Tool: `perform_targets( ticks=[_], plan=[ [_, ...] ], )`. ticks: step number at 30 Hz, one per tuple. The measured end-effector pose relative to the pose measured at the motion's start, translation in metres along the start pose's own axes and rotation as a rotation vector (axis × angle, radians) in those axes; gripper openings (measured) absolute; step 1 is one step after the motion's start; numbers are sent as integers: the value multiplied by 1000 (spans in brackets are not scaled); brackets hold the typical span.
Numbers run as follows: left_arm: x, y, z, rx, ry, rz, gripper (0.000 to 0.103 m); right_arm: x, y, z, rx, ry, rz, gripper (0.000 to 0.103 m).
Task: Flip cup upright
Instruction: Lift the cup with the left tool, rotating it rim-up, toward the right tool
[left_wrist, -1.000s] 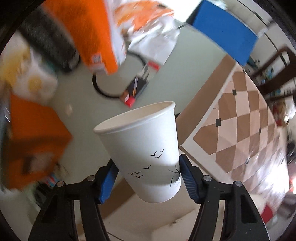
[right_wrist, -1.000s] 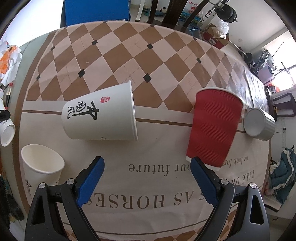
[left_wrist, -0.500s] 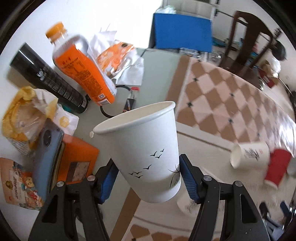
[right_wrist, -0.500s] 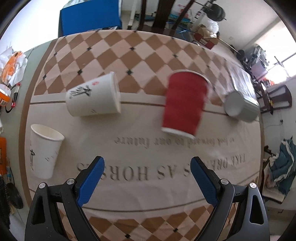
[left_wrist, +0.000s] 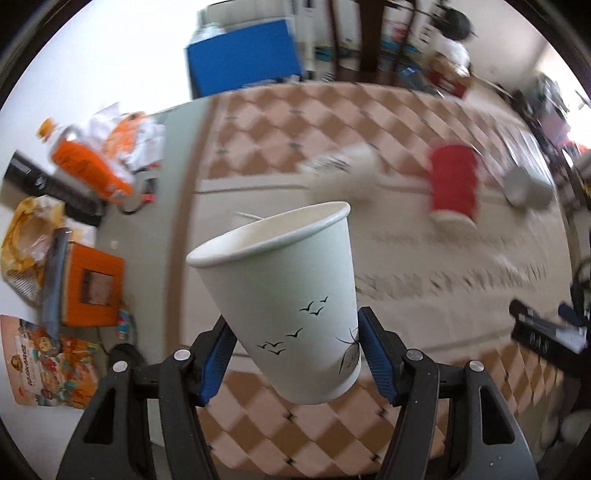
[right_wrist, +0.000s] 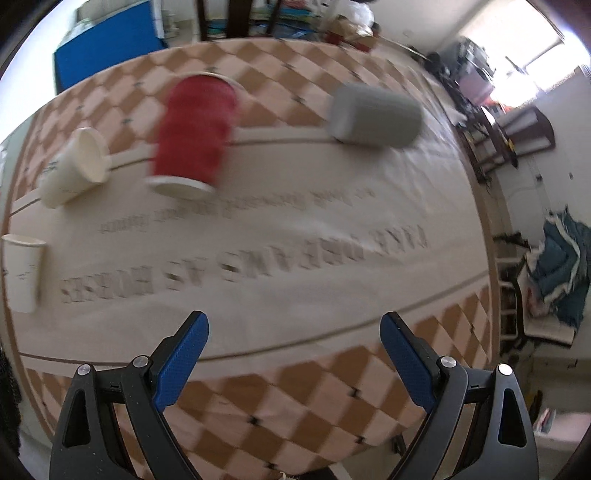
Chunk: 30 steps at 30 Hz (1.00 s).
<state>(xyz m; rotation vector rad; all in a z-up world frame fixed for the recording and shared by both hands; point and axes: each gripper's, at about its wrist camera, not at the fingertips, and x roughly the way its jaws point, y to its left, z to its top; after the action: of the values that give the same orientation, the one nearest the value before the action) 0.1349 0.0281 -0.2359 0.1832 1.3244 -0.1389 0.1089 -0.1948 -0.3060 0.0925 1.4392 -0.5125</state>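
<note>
One white paper cup (left_wrist: 291, 295) is clamped, mouth up and tilted, by the left tool (left_wrist: 295, 354); the right tool (right_wrist: 293, 354) is held wide open, empty, above the tabletop (right_wrist: 258, 295).

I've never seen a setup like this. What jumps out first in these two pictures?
A white paper cup printed with little birds fills the left view, clamped mouth-up between the left gripper and its blue pads. Behind it, on the checkered tablecloth, a red cup and a grey cup lie on their sides. The right gripper is open, holding nothing.
</note>
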Motion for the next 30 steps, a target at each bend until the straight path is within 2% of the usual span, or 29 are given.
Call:
perform_targets(
  ticks=[5,10,16,20,28,30],
  plan=[
    [17,-72,-23,70,95,-59,62,32,-64,-11,70,74,27,95],
    [42,-140,-38,134,172,-92,62,65,-108,-21,87,135,27,95],
    [87,-179,-44,160,294,-117,62,95,-133,-23,89,181,25,95],
    [104,-196,-40,190,310,-91,63,108,-146,-23,98,197,29,95],
    [117,-215,-29,187,280,-38,64,119,-154,-25,77,211,32,95],
    [118,-217,-27,179,273,-40,73,123,-157,-27,71,212,35,95]
  ],
)
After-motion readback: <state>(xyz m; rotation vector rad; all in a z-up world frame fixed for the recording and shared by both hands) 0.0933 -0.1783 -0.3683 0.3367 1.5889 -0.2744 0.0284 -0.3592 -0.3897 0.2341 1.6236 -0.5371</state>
